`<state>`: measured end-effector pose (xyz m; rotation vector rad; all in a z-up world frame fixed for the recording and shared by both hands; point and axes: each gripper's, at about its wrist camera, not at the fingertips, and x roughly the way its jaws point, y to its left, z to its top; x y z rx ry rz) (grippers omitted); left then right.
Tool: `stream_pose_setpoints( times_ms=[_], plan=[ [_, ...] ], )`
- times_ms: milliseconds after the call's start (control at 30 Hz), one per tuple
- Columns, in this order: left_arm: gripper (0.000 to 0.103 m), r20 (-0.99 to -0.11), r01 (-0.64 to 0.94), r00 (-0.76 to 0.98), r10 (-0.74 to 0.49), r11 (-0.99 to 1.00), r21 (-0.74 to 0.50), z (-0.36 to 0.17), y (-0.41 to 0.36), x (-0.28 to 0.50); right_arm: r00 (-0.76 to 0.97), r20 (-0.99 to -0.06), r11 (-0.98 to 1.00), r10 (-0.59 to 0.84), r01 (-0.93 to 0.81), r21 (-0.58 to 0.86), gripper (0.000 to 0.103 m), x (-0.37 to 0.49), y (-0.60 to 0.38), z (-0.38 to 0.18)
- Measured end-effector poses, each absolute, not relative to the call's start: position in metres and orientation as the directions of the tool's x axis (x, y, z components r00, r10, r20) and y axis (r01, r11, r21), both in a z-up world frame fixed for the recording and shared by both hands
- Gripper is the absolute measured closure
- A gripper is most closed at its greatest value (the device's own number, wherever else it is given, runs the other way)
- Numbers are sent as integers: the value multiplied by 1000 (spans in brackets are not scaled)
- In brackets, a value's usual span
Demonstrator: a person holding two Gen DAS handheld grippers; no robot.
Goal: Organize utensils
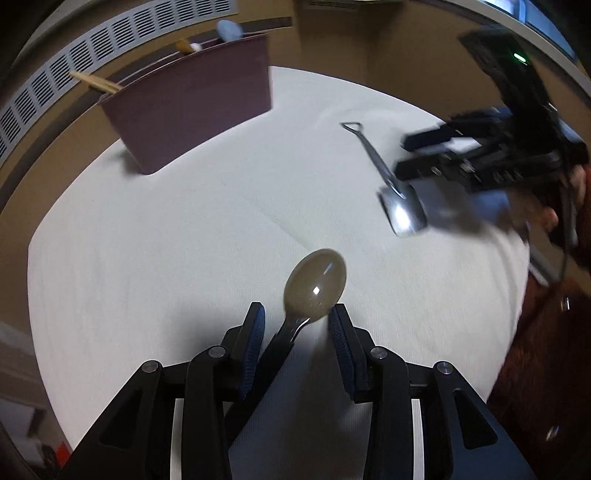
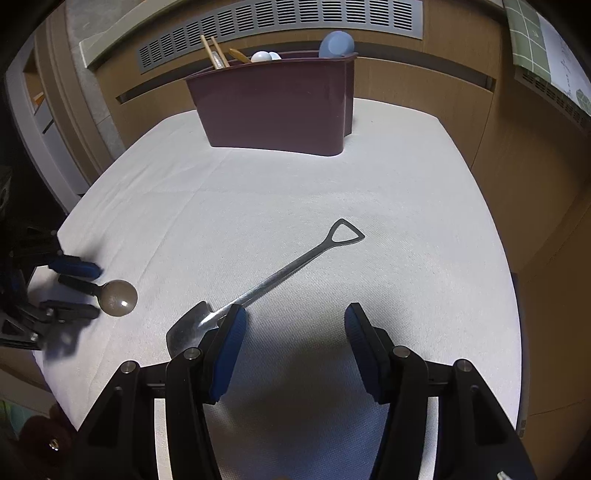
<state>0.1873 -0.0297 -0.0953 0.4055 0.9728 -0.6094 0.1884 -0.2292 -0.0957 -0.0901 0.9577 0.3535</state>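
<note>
A spoon [image 1: 316, 284] with a translucent brown bowl and a black handle lies between the fingers of my left gripper [image 1: 297, 314]. The jaws stand apart, and the right pad is clear of the handle. The right wrist view shows the same spoon [image 2: 119, 297] with gaps on both sides inside the left gripper [image 2: 98, 292]. A metal shovel-shaped spoon [image 2: 280, 275] lies flat on the white cloth [image 2: 332, 177]. My right gripper [image 2: 295, 310] hangs wide open over it, its left finger above the shovel's neck and nothing between the pads. A maroon utensil holder [image 2: 277, 107] stands at the back.
The holder [image 1: 192, 114] has chopsticks [image 2: 214, 53], white spoons [image 2: 264, 56] and a blue spoon [image 2: 336, 44] in it. A wooden wall with a vent grille [image 2: 280, 22] runs behind the table. A hand and dark red sleeve [image 1: 546, 350] hold the right gripper [image 1: 402, 157].
</note>
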Motion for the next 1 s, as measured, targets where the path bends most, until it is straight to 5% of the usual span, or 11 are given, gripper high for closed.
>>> stream_pose_setpoints(
  times_ms=[267,400,533,1000],
  plan=[
    [62,-819,346,541,-190,938,11,-95,2,227,476,-789,922,388,-200,333,55,221,-231,-95],
    [62,-823,346,525,-216,938,-26,-94,9,227,498,-829,958,253,-250,142,62,241,-192,-95],
    [62,-834,350,508,-214,936,-27,-94,5,229,542,-825,922,163,-381,-68,93,244,-150,-97],
    [69,-849,344,485,-208,939,-34,-88,1,237,639,-711,914,294,-406,13,99,215,-187,-52]
  ],
)
